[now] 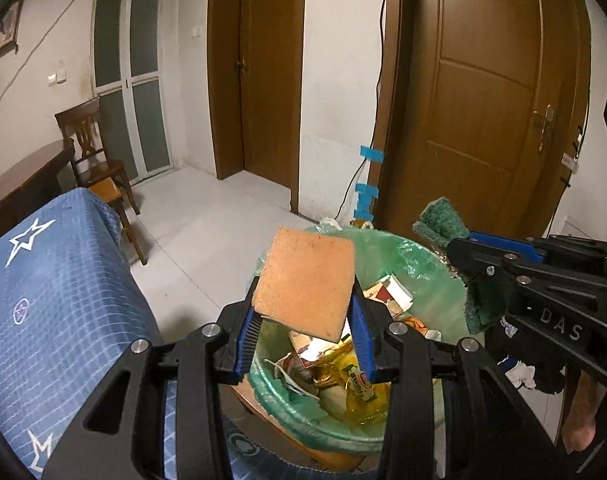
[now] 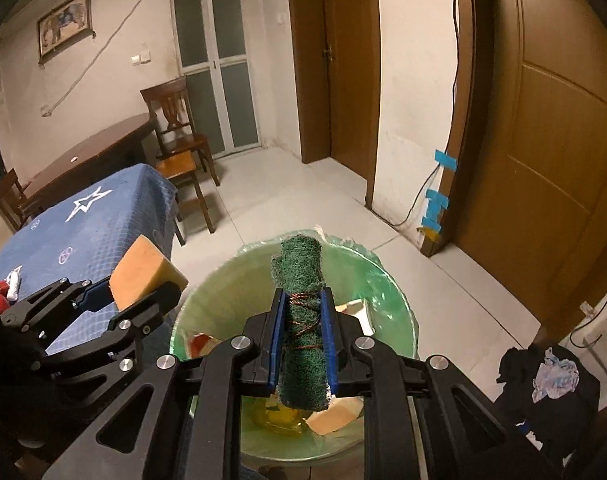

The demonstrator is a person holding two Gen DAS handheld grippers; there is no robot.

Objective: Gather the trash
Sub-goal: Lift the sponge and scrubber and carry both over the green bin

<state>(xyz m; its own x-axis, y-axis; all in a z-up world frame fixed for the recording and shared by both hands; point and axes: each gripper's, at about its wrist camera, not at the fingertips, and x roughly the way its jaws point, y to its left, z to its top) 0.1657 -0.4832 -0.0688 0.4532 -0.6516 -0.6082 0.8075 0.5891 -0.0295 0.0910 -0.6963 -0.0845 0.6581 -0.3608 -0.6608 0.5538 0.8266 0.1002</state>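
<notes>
My left gripper (image 1: 305, 330) is shut on an orange-yellow sponge (image 1: 305, 280) and holds it above the near rim of a trash bin (image 1: 435, 300) lined with a green bag. It also shows in the right wrist view (image 2: 141, 286) with the sponge (image 2: 145, 270). My right gripper (image 2: 303, 338) is shut on a rolled green scouring pad (image 2: 301, 308) wound with copper wire, right over the bin (image 2: 399, 316). The pad also shows in the left wrist view (image 1: 443, 222). Wrappers and paper (image 1: 359, 380) lie in the bin.
A table with a blue star-patterned cloth (image 1: 43, 300) stands left of the bin. Wooden chairs (image 1: 99, 160) and a dark table (image 2: 87, 160) are behind it. Brown doors (image 1: 487, 120) and a dark clothes pile (image 2: 543, 392) are on the right.
</notes>
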